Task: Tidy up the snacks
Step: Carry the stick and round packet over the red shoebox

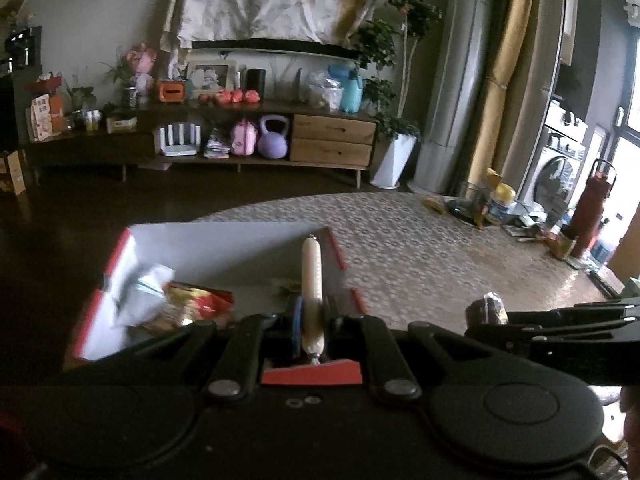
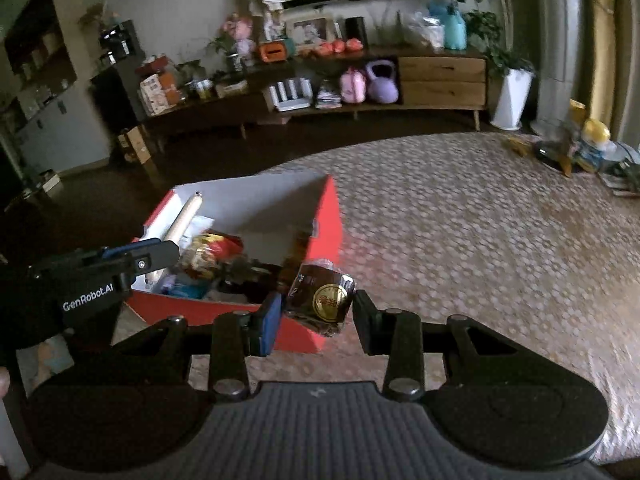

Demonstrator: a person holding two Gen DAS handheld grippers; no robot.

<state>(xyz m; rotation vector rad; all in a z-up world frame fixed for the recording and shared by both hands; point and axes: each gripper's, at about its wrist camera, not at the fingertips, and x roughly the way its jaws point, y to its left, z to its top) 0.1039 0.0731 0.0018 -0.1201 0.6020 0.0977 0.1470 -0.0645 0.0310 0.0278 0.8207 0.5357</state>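
Two grippers clamp snacks: smooth cylindrical sausage (image 1: 311,280), glossy crinkled brown packet (image 2: 320,300).

Packets (image 1: 188,304) in the red box (image 2: 328,216) are blurred. The right gripper (image 1: 490,312) hides most of its dark snack (image 1: 491,305).

Box (image 2: 320,216) far half free; near half clogged by packets (image 2: 212,252); tablecloth (image 2: 480,260) rightward bare.
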